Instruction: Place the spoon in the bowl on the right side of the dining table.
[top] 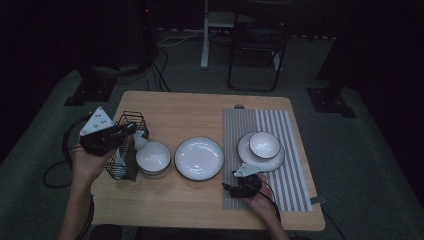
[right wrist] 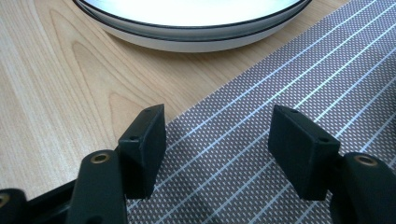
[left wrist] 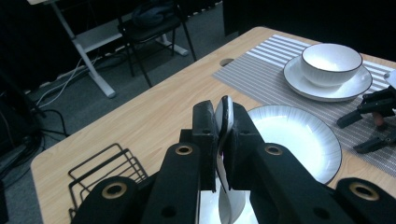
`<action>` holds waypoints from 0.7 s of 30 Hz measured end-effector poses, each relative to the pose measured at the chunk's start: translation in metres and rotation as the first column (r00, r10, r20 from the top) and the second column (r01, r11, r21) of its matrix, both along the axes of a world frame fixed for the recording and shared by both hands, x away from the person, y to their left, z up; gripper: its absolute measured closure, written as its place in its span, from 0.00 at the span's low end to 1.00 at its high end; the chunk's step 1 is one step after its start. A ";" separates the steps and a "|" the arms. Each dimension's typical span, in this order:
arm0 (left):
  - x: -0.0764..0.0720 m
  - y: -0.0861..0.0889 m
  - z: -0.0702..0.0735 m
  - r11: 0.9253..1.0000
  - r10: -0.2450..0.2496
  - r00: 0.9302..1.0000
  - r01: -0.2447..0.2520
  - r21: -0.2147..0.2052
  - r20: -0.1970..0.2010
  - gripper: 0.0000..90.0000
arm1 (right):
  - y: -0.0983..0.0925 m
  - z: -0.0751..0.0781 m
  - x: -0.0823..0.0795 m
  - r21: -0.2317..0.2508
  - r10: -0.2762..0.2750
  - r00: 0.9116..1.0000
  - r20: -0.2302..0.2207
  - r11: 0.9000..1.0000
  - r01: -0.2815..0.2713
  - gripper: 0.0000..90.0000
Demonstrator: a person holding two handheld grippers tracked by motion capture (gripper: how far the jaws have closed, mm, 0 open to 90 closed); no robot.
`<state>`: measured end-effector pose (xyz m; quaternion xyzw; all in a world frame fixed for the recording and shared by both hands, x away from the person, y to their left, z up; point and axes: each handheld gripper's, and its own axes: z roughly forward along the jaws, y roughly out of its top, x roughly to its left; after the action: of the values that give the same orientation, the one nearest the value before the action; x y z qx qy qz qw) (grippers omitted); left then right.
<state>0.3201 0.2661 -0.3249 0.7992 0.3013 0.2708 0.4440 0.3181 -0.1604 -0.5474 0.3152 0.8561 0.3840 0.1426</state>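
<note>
The counter (top: 165,107) carries a striped mat (top: 290,150), a plate (top: 199,158) and a wire rack (top: 127,145). The left hand-held gripper (left wrist: 223,122) is clenched on a white spoon (left wrist: 225,116), lifted above the rack, probably bound for a bowl (top: 153,157). The right hand-held gripper (right wrist: 217,135) rests on the mat, released, seemingly waiting.

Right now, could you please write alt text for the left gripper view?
The left gripper jaws are shut on a white spoon above a wooden table. Beyond lie a white plate and a bowl on a saucer.
</note>
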 end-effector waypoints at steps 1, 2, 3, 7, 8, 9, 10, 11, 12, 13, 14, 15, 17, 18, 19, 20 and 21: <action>0.001 -0.001 0.000 1.000 -0.004 1.000 0.004 -0.004 -0.002 0.94 | 0.000 0.000 0.000 0.000 0.000 1.000 0.000 1.000 0.000 0.41; 0.003 -0.003 0.000 1.000 -0.010 1.000 0.010 -0.006 -0.001 0.94 | 0.000 0.000 0.000 0.000 0.000 1.000 0.000 1.000 0.000 0.41; 0.004 -0.004 0.001 1.000 -0.014 1.000 0.014 -0.007 0.000 0.94 | 0.000 0.000 0.000 0.000 0.000 1.000 0.000 1.000 0.000 0.41; 0.009 -0.012 0.002 0.999 -0.032 0.999 0.032 -0.008 0.000 0.94 | 0.000 0.000 0.000 0.000 0.000 1.000 0.000 1.000 0.000 0.41; 0.010 -0.014 0.002 0.999 -0.036 0.999 0.036 -0.006 0.000 0.94 | 0.000 0.000 0.000 0.000 0.000 1.000 0.000 1.000 0.000 0.41; 0.011 -0.016 0.002 0.999 -0.039 0.999 0.039 -0.007 0.000 0.94 | 0.000 0.000 0.000 0.000 0.000 1.000 0.000 1.000 0.000 0.41; 0.013 -0.018 0.002 0.999 -0.043 0.999 0.043 -0.004 -0.001 0.94 | 0.000 0.000 0.000 0.000 0.000 1.000 0.000 1.000 0.000 0.41; 0.014 -0.019 0.002 0.999 -0.044 0.999 0.044 -0.003 -0.002 0.94 | 0.000 0.000 0.000 0.000 0.000 1.000 0.000 1.000 0.000 0.41; 0.015 -0.021 0.002 0.999 -0.047 0.999 0.047 -0.005 -0.003 0.94 | 0.000 0.000 0.000 0.000 0.000 1.000 0.000 1.000 0.000 0.41; 0.016 -0.023 0.002 0.999 -0.050 0.999 0.050 -0.006 -0.002 0.94 | 0.000 0.000 0.000 0.000 0.000 1.000 0.000 1.000 0.000 0.41; 0.017 -0.024 0.002 0.999 -0.051 0.999 0.051 -0.005 -0.003 0.94 | 0.000 0.000 0.000 0.000 0.000 1.000 0.000 1.000 0.000 0.41; 0.018 -0.025 0.002 0.999 -0.053 0.999 0.053 -0.005 -0.002 0.94 | 0.000 0.000 0.000 0.000 0.000 1.000 0.001 1.000 0.000 0.41; 0.020 -0.027 0.002 0.998 -0.056 0.998 0.056 -0.008 -0.002 0.94 | 0.000 0.000 0.000 0.000 0.000 1.000 0.001 1.000 0.000 0.41; 0.020 -0.029 0.002 0.998 -0.056 0.998 0.056 -0.008 0.000 0.94 | 0.000 0.000 0.000 0.000 0.000 1.000 0.001 1.000 0.000 0.41; 0.021 -0.030 0.002 0.998 -0.058 0.998 0.058 -0.010 -0.001 0.94 | 0.000 0.000 0.000 0.000 0.000 1.000 0.001 1.000 0.000 0.41; 0.022 -0.032 0.002 0.998 -0.061 0.998 0.061 -0.011 -0.001 0.94 | 0.000 0.000 0.000 0.000 0.000 1.000 0.001 1.000 0.000 0.41; 0.023 -0.033 0.002 0.998 -0.064 0.998 0.064 -0.011 0.000 0.94 | 0.000 0.000 0.000 0.000 0.000 1.000 0.001 1.000 0.000 0.41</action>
<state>0.3431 0.2332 -0.3232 0.8060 0.2772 0.2546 0.4568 0.3180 -0.1603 -0.5474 0.3149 0.8561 0.3842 0.1430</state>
